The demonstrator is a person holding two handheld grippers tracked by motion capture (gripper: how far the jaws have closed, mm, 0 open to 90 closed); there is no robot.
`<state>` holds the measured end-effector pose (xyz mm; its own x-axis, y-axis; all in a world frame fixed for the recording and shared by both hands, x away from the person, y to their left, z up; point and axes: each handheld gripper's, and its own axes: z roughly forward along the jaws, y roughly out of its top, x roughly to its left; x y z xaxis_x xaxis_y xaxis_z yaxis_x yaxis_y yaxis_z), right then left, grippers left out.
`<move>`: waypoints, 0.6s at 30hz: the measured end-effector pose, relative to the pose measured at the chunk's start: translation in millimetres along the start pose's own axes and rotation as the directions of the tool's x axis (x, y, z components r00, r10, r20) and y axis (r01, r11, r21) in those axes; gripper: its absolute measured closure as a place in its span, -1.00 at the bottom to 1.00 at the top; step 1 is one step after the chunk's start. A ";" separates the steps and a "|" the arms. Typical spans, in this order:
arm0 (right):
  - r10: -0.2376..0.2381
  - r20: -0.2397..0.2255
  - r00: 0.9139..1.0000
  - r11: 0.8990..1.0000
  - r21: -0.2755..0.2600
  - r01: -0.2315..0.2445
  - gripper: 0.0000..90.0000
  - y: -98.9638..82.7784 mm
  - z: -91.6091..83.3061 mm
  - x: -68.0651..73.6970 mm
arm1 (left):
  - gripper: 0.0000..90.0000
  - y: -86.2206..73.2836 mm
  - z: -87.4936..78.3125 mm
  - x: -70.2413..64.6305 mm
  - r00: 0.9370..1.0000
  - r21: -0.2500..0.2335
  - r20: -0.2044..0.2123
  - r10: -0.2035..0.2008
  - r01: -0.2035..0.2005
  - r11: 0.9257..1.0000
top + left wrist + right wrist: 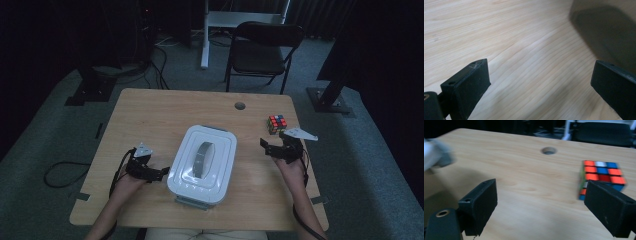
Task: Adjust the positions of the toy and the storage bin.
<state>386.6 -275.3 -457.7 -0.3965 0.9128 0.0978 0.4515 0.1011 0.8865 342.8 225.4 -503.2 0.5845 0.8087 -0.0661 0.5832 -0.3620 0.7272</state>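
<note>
- At the near edge of the wooden table, the person's two forearms come in from below, one on each side of a white lidded container.
- The left gripper sits just left of the container's near half, its tips pointing right toward the container's wall. I cannot tell from the high view whether they touch it.
- In the left gripper view its two black jaws stand wide apart with nothing between them but bare wood grain; a dark, blurred shape fills the upper right corner there.
- The white lidded container stands in the middle of the table, nearer the person than the far edge. It is rectangular with rounded corners, bears a grey handle along the top of its lid, and shows a grey clasp at its near end and another at its far end.
- The right gripper hovers right of the container, apart from it, with the grey three-cornered plate on top. Its jaws are spread wide and hold nothing.
- In the right gripper view, bare table lies between those jaws, and a colourful puzzle cube stands just beyond the right-hand jaw.
- The cube rests near the table's right edge, beyond the right gripper.
- Farther off, a round hole pierces the tabletop.
- Beyond the table, a black folding chair stands on the grey carpet.
</note>
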 end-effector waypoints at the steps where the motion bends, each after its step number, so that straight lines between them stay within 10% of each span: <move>1: 0.016 0.012 1.000 1.000 0.000 -0.016 -0.75 1.5 3.0 -5.0 | -0.94 -2.1 -1.6 1.4 1.000 0.004 -0.005 -0.006 0.006 1.000; 18: 0.140 0.168 0.976 0.990 0.005 -0.143 -0.71 25.8 49.1 -60.7 | -0.99 -34.0 -22.1 22.1 0.987 0.004 -0.113 -0.118 0.119 0.993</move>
<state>461.5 -308.7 -463.1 -0.1893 0.9714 0.1433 0.5071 -0.0283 0.8614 323.4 265.8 -514.3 0.4444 0.8928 -0.0739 0.6510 -0.2652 0.7113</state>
